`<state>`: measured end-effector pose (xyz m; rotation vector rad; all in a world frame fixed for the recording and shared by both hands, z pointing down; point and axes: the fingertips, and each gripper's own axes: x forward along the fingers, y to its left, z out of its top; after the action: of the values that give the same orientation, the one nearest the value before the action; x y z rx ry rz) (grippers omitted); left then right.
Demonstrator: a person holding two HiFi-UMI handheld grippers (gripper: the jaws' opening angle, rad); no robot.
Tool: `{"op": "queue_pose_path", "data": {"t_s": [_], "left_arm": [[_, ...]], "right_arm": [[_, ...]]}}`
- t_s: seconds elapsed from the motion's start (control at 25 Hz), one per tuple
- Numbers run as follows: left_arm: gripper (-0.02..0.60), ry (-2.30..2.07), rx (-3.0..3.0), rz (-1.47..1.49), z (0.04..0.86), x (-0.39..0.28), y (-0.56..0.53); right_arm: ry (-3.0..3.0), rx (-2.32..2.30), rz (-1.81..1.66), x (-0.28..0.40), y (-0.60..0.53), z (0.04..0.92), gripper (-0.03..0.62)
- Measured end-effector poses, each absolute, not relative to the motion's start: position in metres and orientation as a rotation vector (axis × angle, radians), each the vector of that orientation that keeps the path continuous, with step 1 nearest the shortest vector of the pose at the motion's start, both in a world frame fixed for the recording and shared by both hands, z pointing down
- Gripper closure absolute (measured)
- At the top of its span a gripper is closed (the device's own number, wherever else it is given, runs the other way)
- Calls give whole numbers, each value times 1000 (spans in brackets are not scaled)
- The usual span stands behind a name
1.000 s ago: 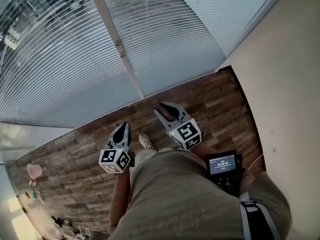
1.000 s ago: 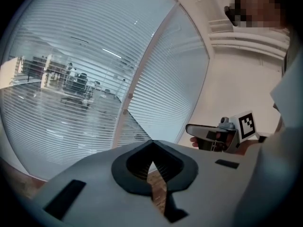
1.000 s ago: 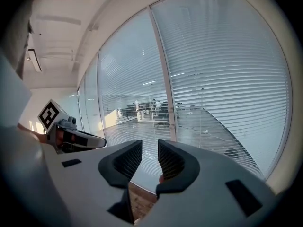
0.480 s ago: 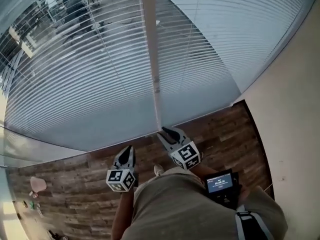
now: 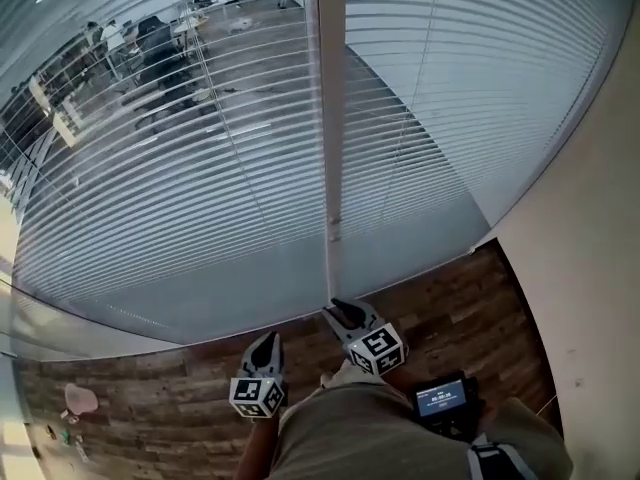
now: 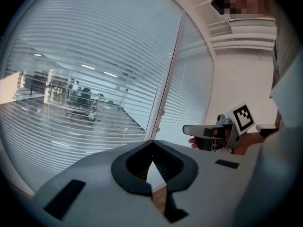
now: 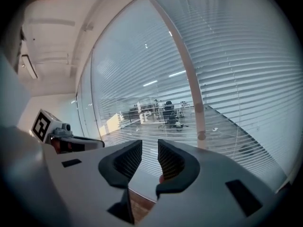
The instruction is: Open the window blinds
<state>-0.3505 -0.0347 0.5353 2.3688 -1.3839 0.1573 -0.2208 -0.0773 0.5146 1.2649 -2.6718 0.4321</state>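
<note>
White slatted window blinds (image 5: 200,208) (image 6: 94,103) (image 7: 236,79) hang lowered over the glass wall, with the slats apart enough to show an office behind. A white post (image 5: 330,148) divides two blind panels, and thin cords (image 5: 408,138) hang in front of the slats. My left gripper (image 5: 266,339) (image 6: 152,158) is shut and empty, pointing at the left panel. My right gripper (image 5: 341,309) (image 7: 149,153) points at the foot of the post. Its jaws stand a little apart with nothing between them. Neither gripper touches the blinds.
A dark wooden floor (image 5: 450,308) runs along the foot of the window. A beige wall (image 5: 600,268) closes the right side. A small screen device (image 5: 442,400) hangs at the person's waist. A pink thing (image 5: 80,400) lies on the floor at far left.
Both grippers have moved forward to the blinds, and the window now fills more of the head view. The jaws look the same.
</note>
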Motion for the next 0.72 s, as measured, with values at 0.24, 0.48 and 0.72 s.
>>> {"op": "queue_pose_path", "data": {"t_s": [0.24, 0.48, 0.72], "left_arm": [[566, -1475, 2393, 176, 537, -363, -47], [566, -1470, 2382, 149, 540, -367, -51], [568, -1441, 2366, 123, 546, -370, -45]], "right_arm": [[-2707, 1203, 478, -237, -92, 519, 484], [-2706, 1236, 449, -235, -87, 506, 484], [-2656, 1304, 466, -223, -79, 516, 484]]}}
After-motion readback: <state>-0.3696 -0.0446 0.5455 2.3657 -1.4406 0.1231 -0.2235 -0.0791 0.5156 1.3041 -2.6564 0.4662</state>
